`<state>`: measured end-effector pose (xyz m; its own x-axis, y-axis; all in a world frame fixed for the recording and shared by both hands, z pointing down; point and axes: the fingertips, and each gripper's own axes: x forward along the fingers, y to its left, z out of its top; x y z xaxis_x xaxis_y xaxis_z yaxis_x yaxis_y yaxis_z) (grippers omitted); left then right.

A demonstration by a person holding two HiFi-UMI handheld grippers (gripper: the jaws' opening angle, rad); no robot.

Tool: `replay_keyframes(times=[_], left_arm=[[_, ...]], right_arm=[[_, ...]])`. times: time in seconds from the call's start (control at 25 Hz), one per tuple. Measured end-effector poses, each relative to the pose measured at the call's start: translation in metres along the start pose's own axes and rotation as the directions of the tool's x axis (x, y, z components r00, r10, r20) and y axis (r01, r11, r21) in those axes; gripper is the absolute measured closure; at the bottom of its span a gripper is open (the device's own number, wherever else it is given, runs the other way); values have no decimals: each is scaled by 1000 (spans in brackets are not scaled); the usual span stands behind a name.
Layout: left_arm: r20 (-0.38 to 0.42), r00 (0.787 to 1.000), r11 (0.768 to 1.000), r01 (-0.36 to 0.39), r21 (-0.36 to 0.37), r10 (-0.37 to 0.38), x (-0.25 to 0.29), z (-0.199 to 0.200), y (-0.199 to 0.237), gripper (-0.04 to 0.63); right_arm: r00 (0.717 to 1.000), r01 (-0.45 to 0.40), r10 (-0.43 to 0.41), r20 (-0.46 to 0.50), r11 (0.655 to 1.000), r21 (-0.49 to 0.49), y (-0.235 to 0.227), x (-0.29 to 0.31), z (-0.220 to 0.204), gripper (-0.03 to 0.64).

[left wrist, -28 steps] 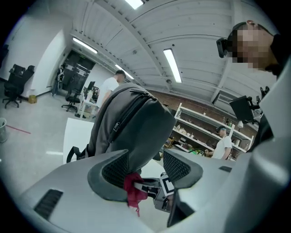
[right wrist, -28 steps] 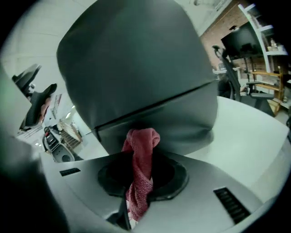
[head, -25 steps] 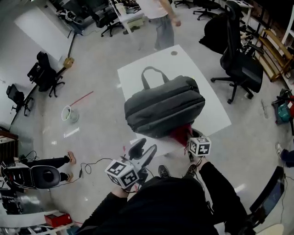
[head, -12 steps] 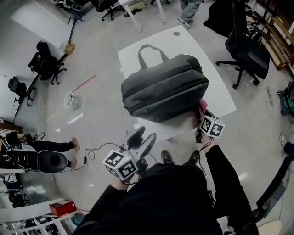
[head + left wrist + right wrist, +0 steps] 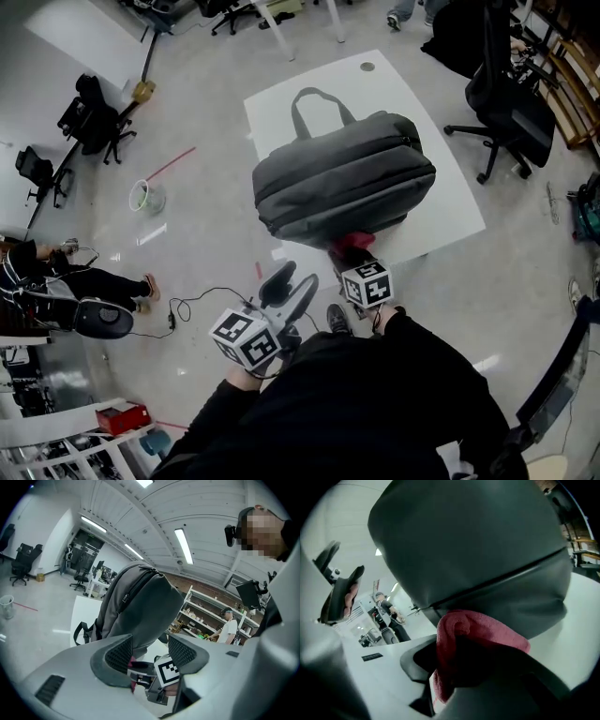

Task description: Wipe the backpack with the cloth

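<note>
Red cloth (image 5: 352,246), clamped in right tongs (image 5: 355,257), has slid leftward along backpack (image 5: 342,183); left tongs (image 5: 292,286) gape empty

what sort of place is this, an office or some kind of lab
Likely an open-plan office or lab workspace: wheeled office chairs stand on a shiny floor, a white table holds the backpack, and stocked shelves line a brick wall.

Grey backpack (image 5: 343,183) on table; red cloth (image 5: 476,634) against it
</note>
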<state>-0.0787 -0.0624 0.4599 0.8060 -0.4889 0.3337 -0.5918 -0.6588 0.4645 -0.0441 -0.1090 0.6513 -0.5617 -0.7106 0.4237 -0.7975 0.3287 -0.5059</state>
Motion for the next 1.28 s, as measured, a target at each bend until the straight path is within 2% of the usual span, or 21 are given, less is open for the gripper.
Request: replay_keyframes(times=[0.16,0.24,0.32,0.48,0.64,0.8,0.92,1.0,1.08,1.12,1.2,1.28], left_arm=[[-3,1000,1000,-3,-1,3,-2,1,2,345],[-3,1000,1000,-9,-5,9,-4,1,5,345],[-1,1000,1000,-14,-12,14,-6,-1,8,345],[5,1000,999,-22,-38,22,-7,-6,14,345],[9,1000,999,-11,-50,11,-3,-7,9,345],[3,1000,999,6,-43,-6,3,-8,0,345],[-5,1000,999,13,-37,-13,4,-11,-6,345],[-8,1000,999,15,-35,-15,5,-11,-10,345],[-9,1000,999,18,-33,-18,7,-11,-13,345],[-9,1000,999,20,-31,-20,8,-10,-14,345],[-8,1000,999,23,-23,-24,8,-9,-15,345],[-4,1000,1000,22,-18,-22,6,-7,-14,345]], right_arm=[[981,-180,169,-98,978,-107,70,30,-19,551],[972,-213,199,-124,971,-107,86,36,-25,551],[975,-196,188,-117,979,-61,78,38,-28,551],[994,-77,79,-80,997,26,17,21,-26,551],[994,106,-107,3,985,133,-71,-23,-4,551],[950,275,-301,77,929,246,-159,-77,18,551],[891,381,-437,121,867,322,-208,-120,33,551],[851,418,-501,159,829,371,-229,-144,45,551],[829,429,-529,179,809,402,-240,-154,52,551],[829,429,-530,180,808,404,-240,-155,52,552],[844,413,-507,173,822,392,-229,-146,49,552],[872,373,-461,164,844,386,-205,-129,39,552]])
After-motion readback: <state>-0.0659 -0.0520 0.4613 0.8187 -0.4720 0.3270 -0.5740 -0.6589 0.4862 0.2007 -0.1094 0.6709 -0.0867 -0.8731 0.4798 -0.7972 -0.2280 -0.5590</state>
